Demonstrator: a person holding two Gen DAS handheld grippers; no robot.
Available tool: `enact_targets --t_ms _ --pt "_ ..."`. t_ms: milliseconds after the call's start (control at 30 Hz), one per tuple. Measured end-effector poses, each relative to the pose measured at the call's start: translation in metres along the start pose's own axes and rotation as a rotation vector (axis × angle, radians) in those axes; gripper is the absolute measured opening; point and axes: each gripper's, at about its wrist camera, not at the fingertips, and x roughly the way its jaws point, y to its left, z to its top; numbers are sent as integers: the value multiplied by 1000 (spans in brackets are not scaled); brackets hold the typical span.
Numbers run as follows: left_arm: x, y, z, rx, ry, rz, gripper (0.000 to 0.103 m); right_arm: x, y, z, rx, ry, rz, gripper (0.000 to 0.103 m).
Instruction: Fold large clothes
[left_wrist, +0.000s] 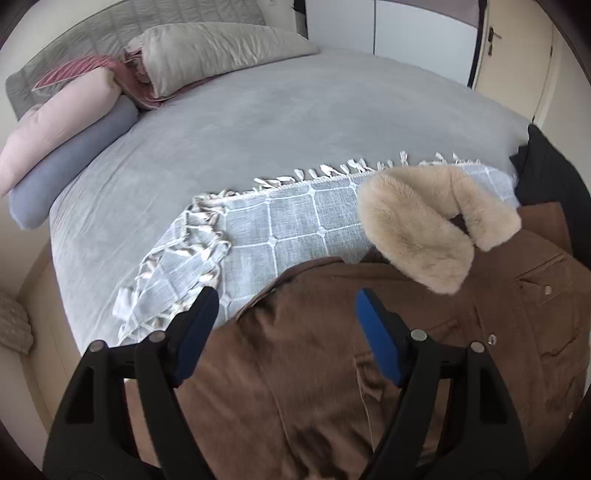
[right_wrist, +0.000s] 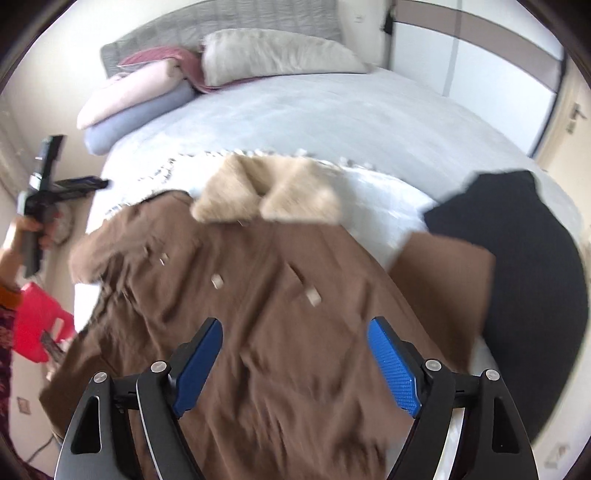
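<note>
Big bed (left_wrist: 295, 122) with a grey cover takes up most of both views, headboard (left_wrist: 110, 33) at the far end. A checked throw (left_wrist: 288, 225) with fringe is spread across the near part of it. On top of the throw lies the brown coat (left_wrist: 314, 350), front side up, buttons showing, hem end hanging toward the cameras. Its cream fur collar (left_wrist: 436, 225) sits at the far end, pointing to the headboard. One sleeve sticks out flat to the right in the right wrist view.

A dark garment (right_wrist: 528, 280) is piled at the right edge of the bed, just beside that sleeve. Pillows (left_wrist: 218, 51) are stacked by the headboard, pink and blue ones to the left.

Left gripper (left_wrist: 286, 306) hovers over the coat's left shoulder area, blue pads spread wide, holding nothing. In the right wrist view it shows off to the left, clear of the bed edge. Right gripper (right_wrist: 295, 334) is over the middle of the coat, also wide open with nothing between the fingers. That view's pretty blurry.
</note>
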Motion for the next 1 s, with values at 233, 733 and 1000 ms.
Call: enact_targets --t_ms 233,733,1000 --pt "115 -6 18 22 143 -216 77 121 -65 79 81 72 9 82" --pt "113 -38 -35 36 205 -362 25 238 -57 75 147 99 215 22" --pt "24 -39 -20 -106 -214 -145 14 143 -6 67 58 -334 -24 15"
